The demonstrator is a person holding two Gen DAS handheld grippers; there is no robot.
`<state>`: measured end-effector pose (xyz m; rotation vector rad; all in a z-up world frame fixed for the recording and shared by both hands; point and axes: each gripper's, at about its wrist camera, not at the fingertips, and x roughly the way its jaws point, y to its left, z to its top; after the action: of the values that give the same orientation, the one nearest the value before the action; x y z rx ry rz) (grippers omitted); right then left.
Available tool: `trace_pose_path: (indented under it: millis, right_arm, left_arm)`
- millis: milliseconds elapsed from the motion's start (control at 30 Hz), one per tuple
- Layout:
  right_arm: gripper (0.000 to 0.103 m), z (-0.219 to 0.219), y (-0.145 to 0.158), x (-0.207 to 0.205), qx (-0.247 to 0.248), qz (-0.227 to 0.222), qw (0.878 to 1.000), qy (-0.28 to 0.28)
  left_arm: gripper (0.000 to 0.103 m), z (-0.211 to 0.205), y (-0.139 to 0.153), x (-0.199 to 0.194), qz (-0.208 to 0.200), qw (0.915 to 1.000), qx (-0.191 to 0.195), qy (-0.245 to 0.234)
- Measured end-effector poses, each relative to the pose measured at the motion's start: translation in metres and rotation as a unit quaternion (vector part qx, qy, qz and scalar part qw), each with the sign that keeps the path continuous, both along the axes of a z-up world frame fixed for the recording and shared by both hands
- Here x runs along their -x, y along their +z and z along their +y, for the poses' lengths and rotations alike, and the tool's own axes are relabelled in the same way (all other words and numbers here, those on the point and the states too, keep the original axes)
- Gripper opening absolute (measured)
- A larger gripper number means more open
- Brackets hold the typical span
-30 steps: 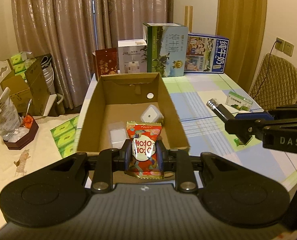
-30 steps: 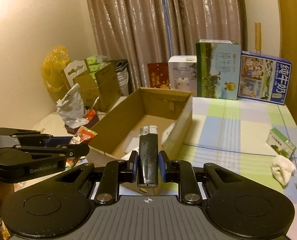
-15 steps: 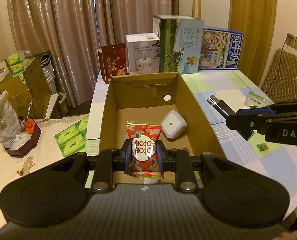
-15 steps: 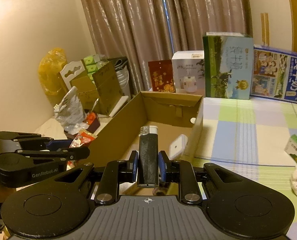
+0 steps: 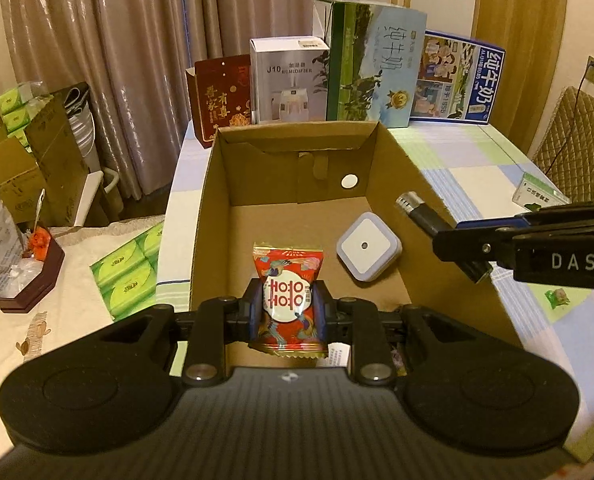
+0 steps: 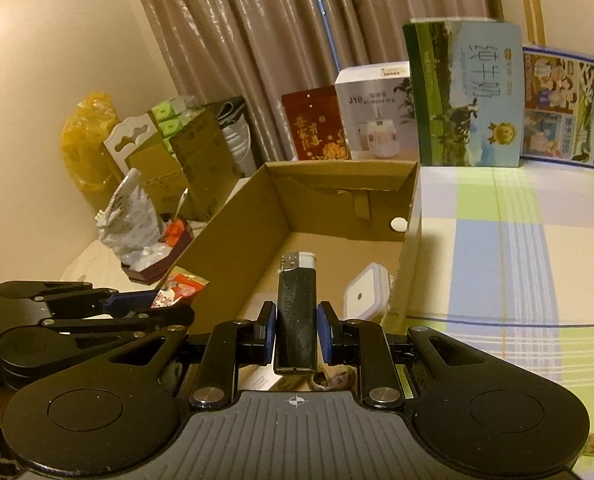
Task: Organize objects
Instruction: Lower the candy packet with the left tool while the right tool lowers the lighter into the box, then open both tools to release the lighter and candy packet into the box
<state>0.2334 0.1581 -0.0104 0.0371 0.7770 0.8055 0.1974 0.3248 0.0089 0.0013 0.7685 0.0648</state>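
Checked table (image 5: 469,160), box (image 5: 217,208) open for sorting.
Left gripper (image 5: 288,307) clamped on candy (image 5: 287,280), right gripper (image 6: 296,330) clamped on lighter (image 6: 297,308); poised above box for dropping in.

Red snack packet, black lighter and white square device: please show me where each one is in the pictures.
red snack packet (image 5: 285,300), left wrist view, on its round white label.
black lighter (image 6: 296,324), right wrist view, on the middle of its dark body.
white square device (image 5: 364,246), left wrist view, on its top face.

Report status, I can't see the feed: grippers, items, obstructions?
Left gripper shut on red snack packet. Right gripper shut on black lighter. Both over brown cardboard box; white square device inside, drop space free.
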Motion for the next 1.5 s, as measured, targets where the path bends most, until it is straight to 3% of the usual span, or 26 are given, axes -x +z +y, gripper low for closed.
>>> trace_pose_path:
  millis: [33,67,100,133,167,400,600,1133,1500]
  right_arm:
    - [0.019,0.0,-0.002,-0.001,-0.005,0.0,1.0,0.0]
    - [0.021,-0.001,-0.003,-0.003,-0.01,0.001,1.0,-0.002]
    - [0.036,-0.003,-0.003,-0.004,-0.017,0.001,1.0,-0.006]
    - [0.057,-0.008,-0.003,-0.003,-0.027,-0.001,1.0,-0.011]
    - [0.062,-0.011,-0.002,-0.002,-0.033,-0.005,0.999,-0.015]
    - [0.064,-0.045,0.01,0.016,-0.036,-0.011,0.999,-0.036]
    - [0.071,-0.089,0.027,0.052,-0.036,-0.023,0.998,-0.056]
    - [0.101,-0.192,0.057,0.129,-0.006,-0.058,0.994,-0.088]
    - [0.101,-0.253,0.054,0.153,0.005,-0.054,0.991,-0.121]
  left_arm:
    - [0.027,0.001,-0.002,-0.002,-0.002,1.0,0.001,0.001]
    - [0.038,0.003,-0.004,-0.004,-0.004,1.0,0.001,0.004]
    - [0.041,0.004,-0.005,-0.004,-0.005,0.9999,0.002,0.009]
    - [0.042,0.005,-0.006,-0.004,-0.008,0.9999,0.003,0.013]
    - [0.042,0.006,-0.006,-0.002,-0.01,0.9998,0.004,0.017]
    - [0.044,0.001,0.005,0.025,-0.022,0.9989,0.021,0.037]
    - [0.054,-0.02,0.027,0.06,-0.042,0.9968,0.04,0.055]
    - [0.101,-0.123,0.059,0.138,-0.079,0.9917,0.076,0.067]
    - [0.102,-0.186,0.052,0.163,-0.069,0.9921,0.085,0.062]
